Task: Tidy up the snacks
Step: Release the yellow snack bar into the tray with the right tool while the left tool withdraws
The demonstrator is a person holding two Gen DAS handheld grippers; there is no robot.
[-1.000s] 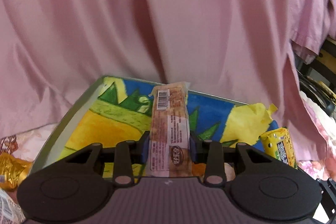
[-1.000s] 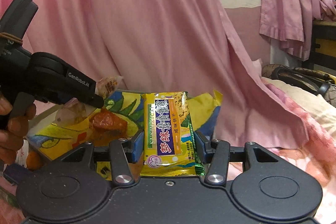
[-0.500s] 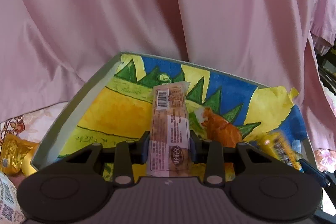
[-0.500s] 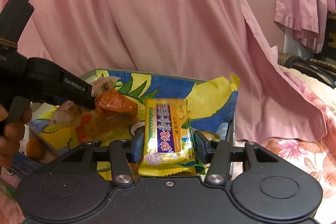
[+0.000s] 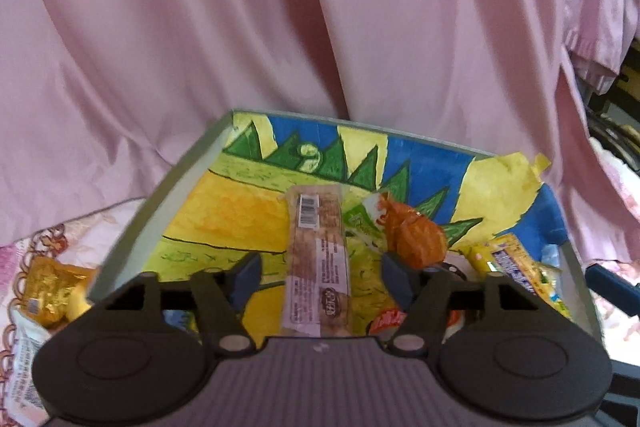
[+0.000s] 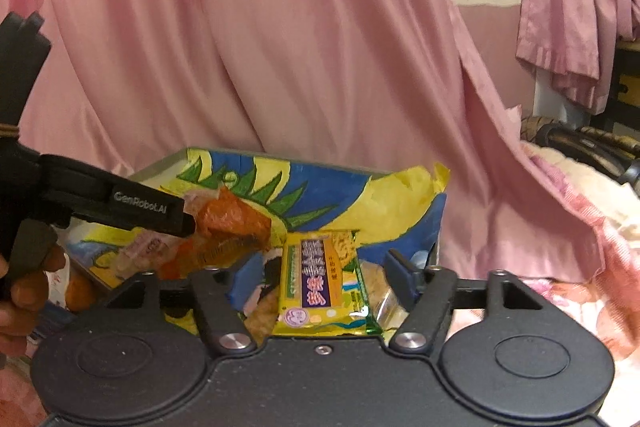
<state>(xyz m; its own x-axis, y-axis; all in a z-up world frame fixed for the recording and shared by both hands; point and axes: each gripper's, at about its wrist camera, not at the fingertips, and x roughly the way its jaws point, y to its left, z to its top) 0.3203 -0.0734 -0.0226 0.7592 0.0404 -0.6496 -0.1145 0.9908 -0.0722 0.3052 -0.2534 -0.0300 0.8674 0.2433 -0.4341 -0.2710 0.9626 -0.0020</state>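
Observation:
A box lined with a yellow, green and blue drawing (image 5: 248,223) (image 6: 320,187) sits in front of pink cloth. My left gripper (image 5: 320,277) is open over the box; a long pink-brown snack bar (image 5: 318,263) lies between its spread fingers, free of both pads. An orange wrapped snack (image 5: 416,237) (image 6: 236,223) lies in the box to its right. My right gripper (image 6: 324,277) is open; a yellow cracker packet (image 6: 322,283) (image 5: 516,273) lies between its fingers in the box's right part. The left gripper shows in the right wrist view (image 6: 120,205).
Pink cloth (image 5: 320,27) hangs behind the box. A gold packet (image 5: 48,285) and a white wrapper (image 5: 20,367) lie left of the box on flowered fabric. Pink clothes (image 6: 572,27) hang at the right, with dark objects (image 6: 580,139) below.
Both grippers have opened and let go of their snacks: the snack bar and the yellow packet now lie loose in the box. Both grippers came lower over the box.

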